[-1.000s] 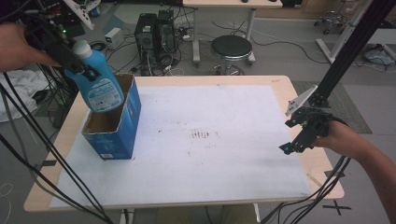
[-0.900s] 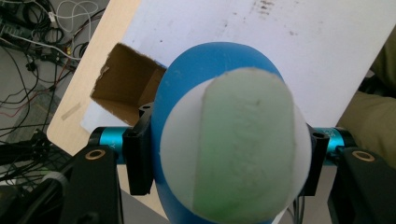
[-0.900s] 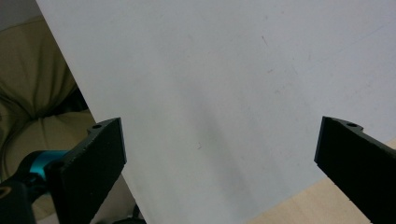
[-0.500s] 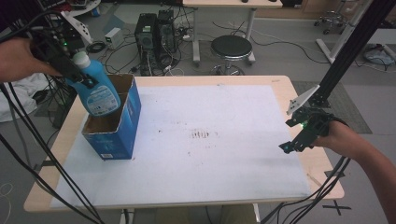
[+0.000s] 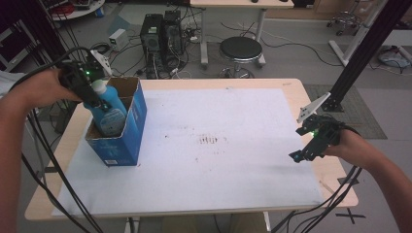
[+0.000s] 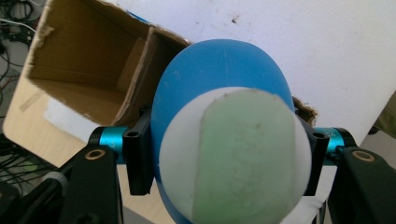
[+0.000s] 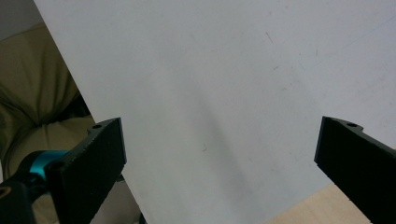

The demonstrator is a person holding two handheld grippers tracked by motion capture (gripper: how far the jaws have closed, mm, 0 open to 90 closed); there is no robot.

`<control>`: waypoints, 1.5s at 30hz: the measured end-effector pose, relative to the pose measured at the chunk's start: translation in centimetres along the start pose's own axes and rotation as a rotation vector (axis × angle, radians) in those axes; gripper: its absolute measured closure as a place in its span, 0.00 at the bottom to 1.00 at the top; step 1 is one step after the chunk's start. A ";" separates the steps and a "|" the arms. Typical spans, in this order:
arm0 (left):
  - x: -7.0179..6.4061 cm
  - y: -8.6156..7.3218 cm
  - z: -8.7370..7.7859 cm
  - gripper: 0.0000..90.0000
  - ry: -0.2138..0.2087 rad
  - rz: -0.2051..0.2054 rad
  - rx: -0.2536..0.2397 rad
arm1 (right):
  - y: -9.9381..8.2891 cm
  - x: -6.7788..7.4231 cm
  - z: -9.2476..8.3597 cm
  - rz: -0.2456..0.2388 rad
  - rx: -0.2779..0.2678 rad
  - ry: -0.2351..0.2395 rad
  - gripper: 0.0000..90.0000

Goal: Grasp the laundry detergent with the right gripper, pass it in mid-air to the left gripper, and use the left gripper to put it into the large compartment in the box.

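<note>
Clearly your left gripper is clamped on the blue bottle just under its white cap, with the bottle's lower half down inside the open blue box at the table's left edge. Treat it as smooth, rigid plastic, probably weighty if full, so that narrow top suits the grip. Your left forearm reaches in from the left, angled downward. Your right gripper rests spread wide, empty, near the right edge.

Bottle: smooth blue plastic, slight sheen; white cap matt, pale green patch on top looked dull. Box: glossy blue printed card outside, raw brown cardboard inside, edges torn, rough. Table: pale wood rim; white sheet on top was matt, smudged near centre. Left gripper: matt black plastic, teal anodised metal at 3 and 9 o'clock.
</note>
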State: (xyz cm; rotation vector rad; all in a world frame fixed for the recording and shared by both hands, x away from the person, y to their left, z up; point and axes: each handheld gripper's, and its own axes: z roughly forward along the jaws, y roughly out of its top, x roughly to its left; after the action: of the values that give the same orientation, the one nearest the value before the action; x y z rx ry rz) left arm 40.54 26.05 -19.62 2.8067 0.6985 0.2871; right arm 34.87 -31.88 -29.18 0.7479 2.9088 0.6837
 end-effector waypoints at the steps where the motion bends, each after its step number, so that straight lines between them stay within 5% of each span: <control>1: -0.1 0.0 0.5 0.42 0.002 0.002 0.006 | 0.0 0.0 0.1 0.000 -0.001 0.003 0.01; 11: -0.2 -1.0 4.7 0.42 -0.013 0.030 0.046 | 0.0 0.3 1.1 -0.008 0.002 0.012 0.01; 24: 0.0 -1.8 8.3 0.42 -0.053 0.010 0.074 | 0.2 0.5 1.5 -0.004 -0.017 0.022 0.01; 36: 0.0 -1.7 8.5 0.41 -0.044 0.023 0.084 | 0.1 0.9 1.2 -0.003 -0.026 0.015 0.01; 38: 0.0 -1.8 8.5 0.34 -0.031 0.004 0.084 | 0.0 1.0 1.3 -0.009 -0.028 0.017 0.01; 45: 0.2 -2.5 7.0 0.33 -0.024 -0.028 0.053 | -0.1 1.3 1.4 -0.010 -0.030 0.021 0.01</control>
State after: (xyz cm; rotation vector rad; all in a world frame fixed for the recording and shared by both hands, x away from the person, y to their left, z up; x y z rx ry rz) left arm 41.37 27.03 -26.89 2.8426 0.7508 0.2333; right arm 33.89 -30.81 -30.45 0.7272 2.9123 0.7366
